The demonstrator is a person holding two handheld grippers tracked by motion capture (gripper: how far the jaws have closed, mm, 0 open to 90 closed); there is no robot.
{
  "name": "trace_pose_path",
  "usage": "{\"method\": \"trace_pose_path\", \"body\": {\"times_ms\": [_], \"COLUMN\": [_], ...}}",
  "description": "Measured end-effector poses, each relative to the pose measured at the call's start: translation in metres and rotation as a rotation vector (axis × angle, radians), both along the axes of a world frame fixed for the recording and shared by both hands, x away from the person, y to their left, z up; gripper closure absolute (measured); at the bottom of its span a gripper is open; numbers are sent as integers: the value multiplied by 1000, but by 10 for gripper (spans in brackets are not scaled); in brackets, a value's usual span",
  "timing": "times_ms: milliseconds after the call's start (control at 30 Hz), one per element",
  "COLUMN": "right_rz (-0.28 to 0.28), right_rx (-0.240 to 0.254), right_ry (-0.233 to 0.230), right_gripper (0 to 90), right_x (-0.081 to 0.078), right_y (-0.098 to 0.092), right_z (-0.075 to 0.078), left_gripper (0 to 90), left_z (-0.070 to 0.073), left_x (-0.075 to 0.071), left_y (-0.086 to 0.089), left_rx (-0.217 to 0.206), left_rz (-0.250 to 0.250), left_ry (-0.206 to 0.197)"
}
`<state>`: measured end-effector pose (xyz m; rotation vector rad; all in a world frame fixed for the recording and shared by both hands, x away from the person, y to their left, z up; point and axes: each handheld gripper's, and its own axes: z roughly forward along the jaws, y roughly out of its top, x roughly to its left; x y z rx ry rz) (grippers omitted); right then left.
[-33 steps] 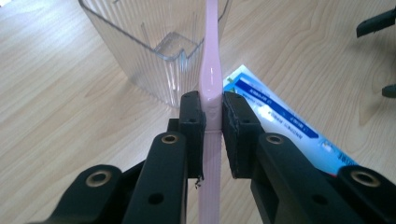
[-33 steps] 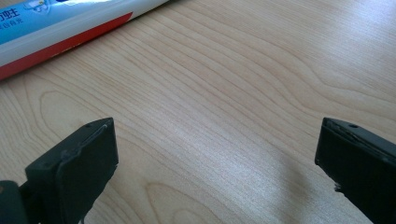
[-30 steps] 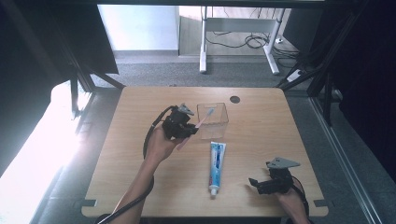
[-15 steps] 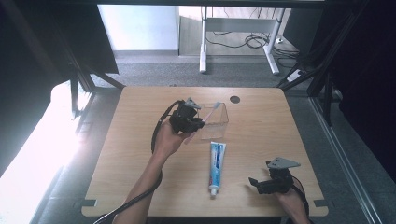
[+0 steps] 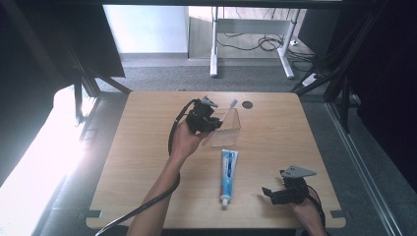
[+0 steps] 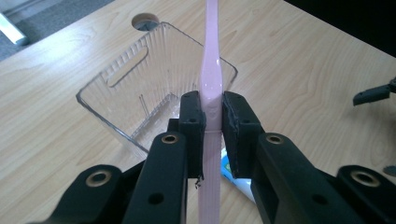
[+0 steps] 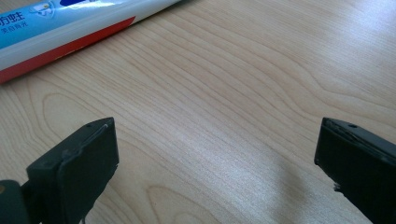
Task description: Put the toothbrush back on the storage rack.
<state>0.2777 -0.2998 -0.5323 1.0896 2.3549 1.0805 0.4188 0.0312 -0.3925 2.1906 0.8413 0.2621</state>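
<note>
Chinese characters on toothpaste tube point(image 7: 70, 28)

Cut-off and hidden parts
Pale pink plastic toothbrush point(image 6: 209, 88) runs off top edge, head unseen; blue-white toothpaste tube point(image 7: 70, 25) cropped at frame edge.

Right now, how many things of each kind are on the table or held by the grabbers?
Pink toothbrush, held in the left gripper: 1
Clear plastic box: 1
Toothpaste tube: 1
Total: 3
</note>
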Motion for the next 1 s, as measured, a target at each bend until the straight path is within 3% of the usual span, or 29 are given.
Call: {"method": "trace_pose_path", "body": {"times_ms": [700,1000], "right_rz": [8,9], "right_rx": [1,3], "right_ry": [2,3], "right_gripper": [4,6], "right_x": [0,0], "right_y": [0,0], "right_z": [0,0], "left_gripper": [790,790], "left_z": [9,5], "left_x": [22,35], "left_y": [-25,-30], "left_rx": [-34,-51], "left_rz": [19,42], "left_ry": [-42,-68]}}
